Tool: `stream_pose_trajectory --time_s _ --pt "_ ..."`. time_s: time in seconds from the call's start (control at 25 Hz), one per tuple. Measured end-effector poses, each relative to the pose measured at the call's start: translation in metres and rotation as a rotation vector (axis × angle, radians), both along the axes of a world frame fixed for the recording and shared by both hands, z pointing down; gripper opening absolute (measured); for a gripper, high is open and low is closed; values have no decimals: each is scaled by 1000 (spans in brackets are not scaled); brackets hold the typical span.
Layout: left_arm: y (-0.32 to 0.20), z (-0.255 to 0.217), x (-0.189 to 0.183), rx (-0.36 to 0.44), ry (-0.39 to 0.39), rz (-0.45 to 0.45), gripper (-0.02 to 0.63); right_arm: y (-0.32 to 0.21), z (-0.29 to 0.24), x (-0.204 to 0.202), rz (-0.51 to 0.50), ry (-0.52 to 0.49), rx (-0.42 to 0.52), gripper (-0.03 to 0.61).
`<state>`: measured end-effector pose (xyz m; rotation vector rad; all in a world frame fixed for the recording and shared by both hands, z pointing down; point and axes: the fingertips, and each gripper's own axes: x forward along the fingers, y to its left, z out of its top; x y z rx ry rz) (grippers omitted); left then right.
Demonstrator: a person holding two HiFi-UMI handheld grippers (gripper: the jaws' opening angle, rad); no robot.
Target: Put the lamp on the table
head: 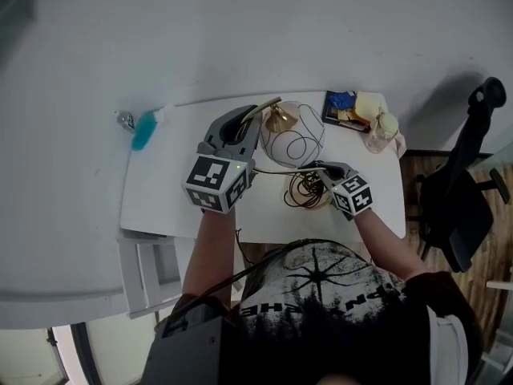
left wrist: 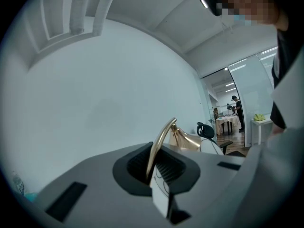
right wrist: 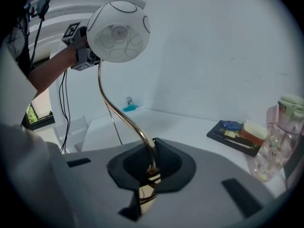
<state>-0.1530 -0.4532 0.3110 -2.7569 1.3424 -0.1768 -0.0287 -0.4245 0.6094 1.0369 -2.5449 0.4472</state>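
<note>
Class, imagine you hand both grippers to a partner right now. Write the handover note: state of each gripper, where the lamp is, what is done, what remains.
Left gripper: shut on the lamp, high on its gold stem.
Right gripper: shut on the lower end of that stem.
Lamp: held between both grippers over the white table, with its coiled cord by the right gripper.
Done: lamp gripped and over the table.
Left: stand it on a bare part of the table, then open both grippers.
</note>
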Motion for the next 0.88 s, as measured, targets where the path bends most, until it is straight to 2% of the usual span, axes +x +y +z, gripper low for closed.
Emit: stream_pose_trajectory --time_s 0.24,0.88 --pt "-31 3 -8 -3 -4 58 17 -28 4 -11 70 -4 -4 21" --pt "-82 17 8 -34 -31 191 17 -79 25 -14 182 15 -33 21"
